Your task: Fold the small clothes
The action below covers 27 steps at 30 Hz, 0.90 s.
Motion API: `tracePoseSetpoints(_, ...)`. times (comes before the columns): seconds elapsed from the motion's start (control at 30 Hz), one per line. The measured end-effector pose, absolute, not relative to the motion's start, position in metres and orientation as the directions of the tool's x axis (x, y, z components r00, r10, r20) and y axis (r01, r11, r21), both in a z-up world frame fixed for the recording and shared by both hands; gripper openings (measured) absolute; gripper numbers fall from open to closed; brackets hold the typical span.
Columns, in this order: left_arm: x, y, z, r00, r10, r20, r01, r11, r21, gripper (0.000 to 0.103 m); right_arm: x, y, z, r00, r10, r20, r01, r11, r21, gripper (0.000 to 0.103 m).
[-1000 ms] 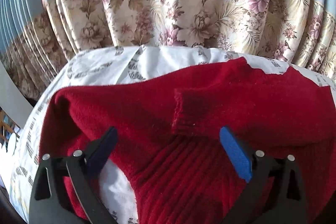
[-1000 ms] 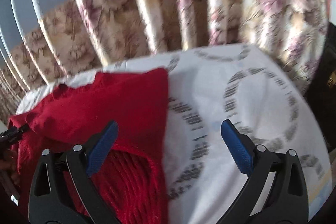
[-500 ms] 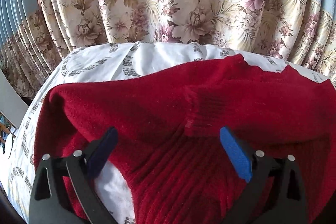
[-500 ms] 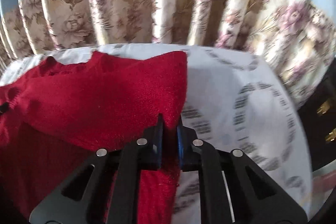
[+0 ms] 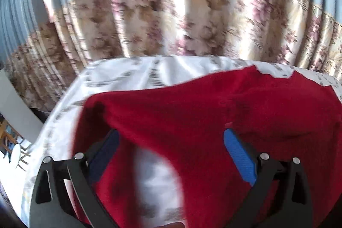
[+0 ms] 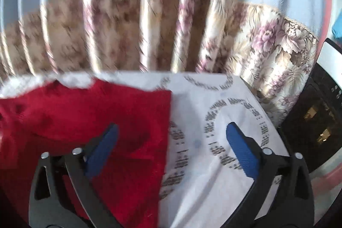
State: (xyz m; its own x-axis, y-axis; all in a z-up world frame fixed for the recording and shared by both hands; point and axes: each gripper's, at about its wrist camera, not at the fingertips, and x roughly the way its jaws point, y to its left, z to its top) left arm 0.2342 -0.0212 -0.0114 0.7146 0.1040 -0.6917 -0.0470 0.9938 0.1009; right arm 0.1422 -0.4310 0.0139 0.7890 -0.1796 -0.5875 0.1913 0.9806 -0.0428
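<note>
both tongs wide over red sweater

left tongs (image 5: 170,153) spread wide, gripping nothing, over red sweater (image 5: 192,116). right tongs (image 6: 171,146) just sprung open again, empty, straddling the sweater's right edge. sweater spread flat on white printed cloth (image 6: 224,121) covering the desk. floral curtain (image 5: 192,25) behind. both views blurred.

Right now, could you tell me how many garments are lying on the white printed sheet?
1: a red sweater, spread over the sheet in front of the floral curtain. Anything beneath it would be hidden.
</note>
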Motion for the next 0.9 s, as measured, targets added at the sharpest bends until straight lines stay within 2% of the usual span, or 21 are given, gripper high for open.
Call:
tracePoseSetpoints(0.13, 0.208, 0.032, -0.009, 0.693, 0.111, -0.712, -0.090, 0.994, 0.068, 0.098, 0.121, -0.411, 0.015, 0.824, -0.104, -0.558, 0.113, 0.993, -0.018, 0.100)
tracePoseSetpoints(0.27, 0.176, 0.075, -0.020, 0.646, 0.108, -0.756, -0.117, 0.992, 0.041, 0.098, 0.118, -0.398, 0.015, 0.826, -0.106, -0.554, 0.087, 0.994, -0.061, 0.100)
tracePoseSetpoints(0.33, 0.159, 0.086, -0.028, 0.629, 0.107, -0.770, -0.115, 0.992, 0.044, 0.098, 0.115, -0.401, 0.014, 0.829, -0.097, -0.551, 0.091, 0.995, -0.038, 0.100)
tracePoseSetpoints(0.4, 0.148, 0.092, -0.035, 0.619, 0.103, -0.778, -0.118, 0.992, 0.037, 0.098, 0.113, -0.406, 0.013, 0.825, -0.080, -0.560, 0.090, 0.996, -0.010, 0.100)
tracePoseSetpoints(0.5, 0.141, 0.098, -0.048, 0.599, 0.041, -0.799, -0.116, 0.993, -0.037, 0.098, 0.114, -0.413, 0.011, 0.820, -0.075, -0.567, 0.101, 0.995, 0.014, 0.100)
tracePoseSetpoints(0.63, 0.142, 0.084, -0.060, 0.589, 0.032, -0.807, -0.099, 0.995, -0.033, 0.097, 0.114, -0.423, 0.009, 0.819, -0.053, -0.571, 0.107, 0.992, 0.062, 0.100)
tracePoseSetpoints(0.7, 0.140, 0.075, -0.058, 0.609, 0.019, -0.793, -0.062, 0.998, -0.024, 0.078, 0.114, -0.428, 0.007, 0.815, -0.050, -0.577, 0.115, 0.990, 0.077, 0.100)
tracePoseSetpoints(0.73, 0.140, 0.072, -0.055, 0.614, 0.006, -0.789, -0.047, 0.998, -0.029, 0.054, 0.115, -0.429, 0.006, 0.813, -0.048, -0.580, 0.117, 0.990, 0.082, 0.100)
tracePoseSetpoints(0.77, 0.141, 0.071, -0.054, 0.615, 0.009, -0.789, -0.043, 0.999, -0.022, 0.037, 0.115, -0.432, 0.005, 0.812, -0.047, -0.582, 0.119, 0.989, 0.085, 0.100)
tracePoseSetpoints(0.83, 0.146, 0.072, -0.048, 0.608, 0.072, -0.791, -0.046, 0.997, 0.056, 0.013, 0.116, -0.435, 0.003, 0.805, -0.046, -0.591, 0.124, 0.988, 0.093, 0.100)
tracePoseSetpoints(0.87, 0.149, 0.077, -0.046, 0.601, 0.075, -0.796, -0.046, 0.997, 0.059, 0.009, 0.116, -0.435, 0.002, 0.805, -0.045, -0.592, 0.125, 0.988, 0.095, 0.100)
tracePoseSetpoints(0.9, 0.153, 0.085, -0.044, 0.591, 0.103, -0.800, -0.053, 0.995, 0.088, 0.009, 0.116, -0.436, 0.002, 0.805, -0.043, -0.592, 0.127, 0.987, 0.101, 0.100)
